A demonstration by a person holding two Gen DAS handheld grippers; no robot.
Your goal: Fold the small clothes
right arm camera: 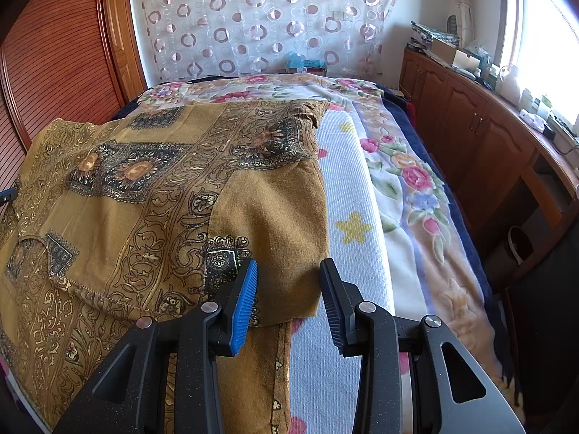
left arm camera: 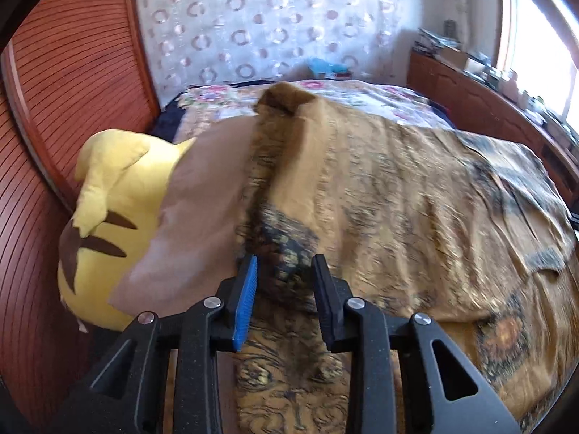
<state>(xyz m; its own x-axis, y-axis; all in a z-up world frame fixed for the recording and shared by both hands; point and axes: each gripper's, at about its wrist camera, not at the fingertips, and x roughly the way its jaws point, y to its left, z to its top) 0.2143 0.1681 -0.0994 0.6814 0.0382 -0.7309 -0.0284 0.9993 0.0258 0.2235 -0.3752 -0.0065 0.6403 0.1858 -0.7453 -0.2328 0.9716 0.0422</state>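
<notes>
The mustard patterned garment [right arm camera: 152, 195] lies spread across the bed [right arm camera: 416, 195], its long axis running roughly away from both cameras toward the curtained wall. Seen from the right wrist, most of the cloth sits ahead and to the left, with its right edge and a folded-over plain flap just in front of the right hand-held gripper [right arm camera: 288, 303]. That gripper hovers with its jaws partly apart; the flap's edge shows in the gap, but neither pad visibly presses on it. The left hand-held gripper [left arm camera: 284, 300] is at the garment's opposite side, next to a yellow plush toy [left arm camera: 108, 217]. A ridge of raised fabric runs from between its jaws away up the bed. Its jaws stand partly apart, and the blurred picture leaves it unclear whether the pads pinch the cloth. Judging by the lifted ridge, the left hand looks nearer to carrying a fold across.
</notes>
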